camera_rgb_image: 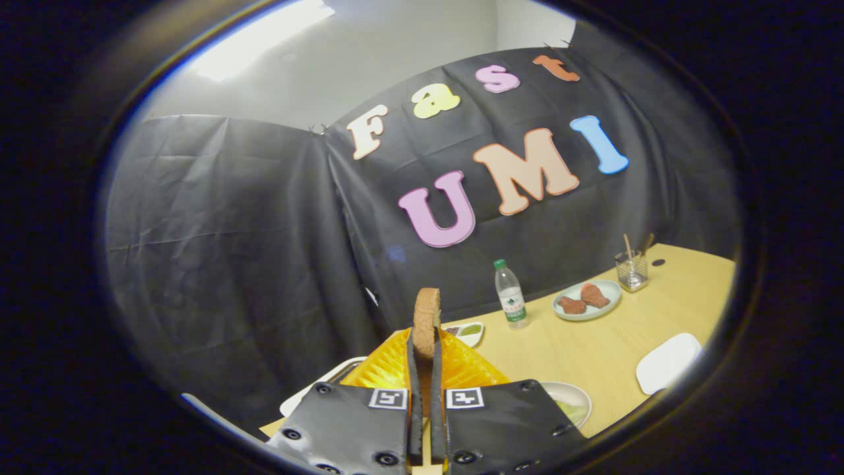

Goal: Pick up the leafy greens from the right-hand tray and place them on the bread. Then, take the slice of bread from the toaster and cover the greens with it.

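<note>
While bread slice (426, 321) is pinched edge-on between gripper (426, 369) fingers, second step is underway; greens must be covered next.

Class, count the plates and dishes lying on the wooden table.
4, maybe more hidden: round plate of meat pieces beside the bottle; white rectangular plate nearer; small sauce dish beyond the bread slice the gripper clamps; greens dish beside the fingers.
</note>
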Motion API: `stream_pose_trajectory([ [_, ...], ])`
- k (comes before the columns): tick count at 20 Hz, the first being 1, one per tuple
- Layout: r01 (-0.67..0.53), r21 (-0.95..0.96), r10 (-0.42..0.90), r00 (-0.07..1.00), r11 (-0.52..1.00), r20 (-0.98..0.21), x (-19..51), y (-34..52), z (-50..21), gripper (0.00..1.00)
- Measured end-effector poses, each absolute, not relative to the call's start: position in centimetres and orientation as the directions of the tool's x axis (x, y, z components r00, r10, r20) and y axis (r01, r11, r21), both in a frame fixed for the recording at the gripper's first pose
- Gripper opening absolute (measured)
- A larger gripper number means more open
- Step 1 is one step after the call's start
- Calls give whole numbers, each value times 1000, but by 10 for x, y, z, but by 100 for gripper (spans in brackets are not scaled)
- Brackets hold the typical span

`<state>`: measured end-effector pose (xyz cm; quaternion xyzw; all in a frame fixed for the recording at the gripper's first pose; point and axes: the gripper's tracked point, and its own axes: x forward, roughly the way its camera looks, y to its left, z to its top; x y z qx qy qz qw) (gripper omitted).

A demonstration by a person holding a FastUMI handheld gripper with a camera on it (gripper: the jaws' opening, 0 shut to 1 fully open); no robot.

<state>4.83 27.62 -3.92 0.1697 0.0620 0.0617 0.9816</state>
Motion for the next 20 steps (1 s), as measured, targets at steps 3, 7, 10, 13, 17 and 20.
stream_pose_trajectory([
  [3, -61, 416, 136, 979, 907, -154, 45, 257, -71, 8],
  [7, 3, 503, 138, 960, 864, -242, 43, 239, -122, 8],
  [10, 47, 546, 155, 935, 836, -318, 42, 231, -160, 8],
  [13, 101, 491, 108, 919, 865, -379, 38, 212, -187, 8],
  [17, 148, 365, 32, 896, 919, -443, 30, 192, -211, 8],
  [20, 157, 276, -10, 882, 948, -471, 25, 188, -223, 8],
])
